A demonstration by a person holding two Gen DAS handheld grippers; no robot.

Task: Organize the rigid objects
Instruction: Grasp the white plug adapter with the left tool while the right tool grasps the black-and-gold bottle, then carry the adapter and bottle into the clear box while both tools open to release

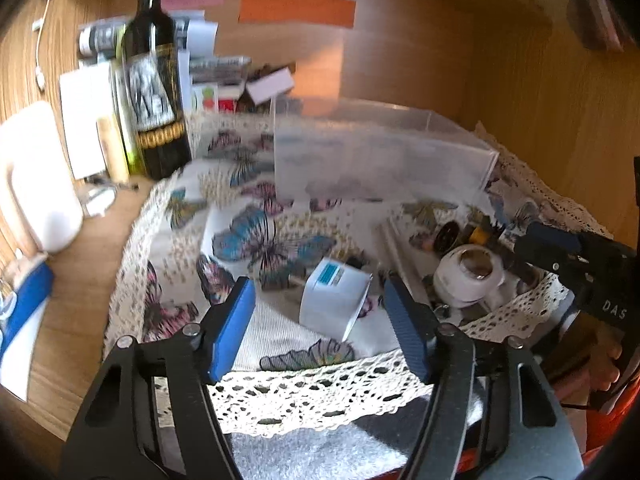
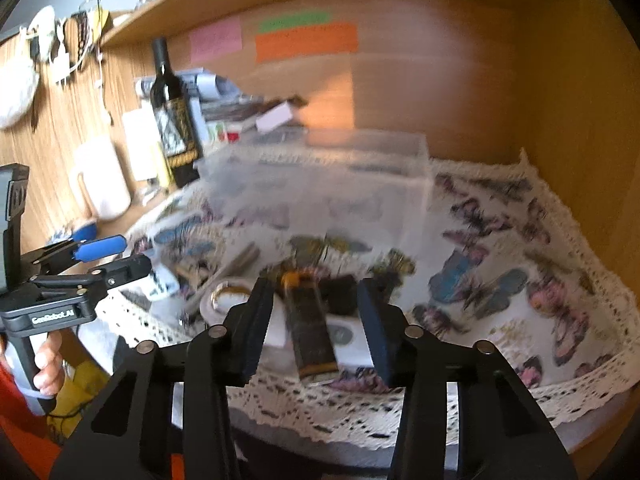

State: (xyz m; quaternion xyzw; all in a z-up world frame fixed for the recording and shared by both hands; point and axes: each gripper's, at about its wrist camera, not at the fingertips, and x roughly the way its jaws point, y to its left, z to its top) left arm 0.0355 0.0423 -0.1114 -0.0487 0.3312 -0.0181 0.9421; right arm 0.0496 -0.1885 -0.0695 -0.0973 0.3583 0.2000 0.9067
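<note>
Hovering with jaws spread, the left gripper (image 1: 320, 312) is lining up on the white box (image 1: 334, 300) while the right gripper (image 2: 316, 312), also spread, is straddling the dark bar (image 2: 312, 328); next, closing and carrying toward the clear bin (image 1: 380, 152) at twelve o'clock.

Clear plastic box (image 1: 380, 152) upright on cloth; white jar (image 1: 334, 298) tipped; tape roll (image 1: 468, 276) beside small clutter.

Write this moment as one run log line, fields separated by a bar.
left tool: open, over white jar | right tool: open, over dark box | clear bin: behind, on butterfly cloth
</note>
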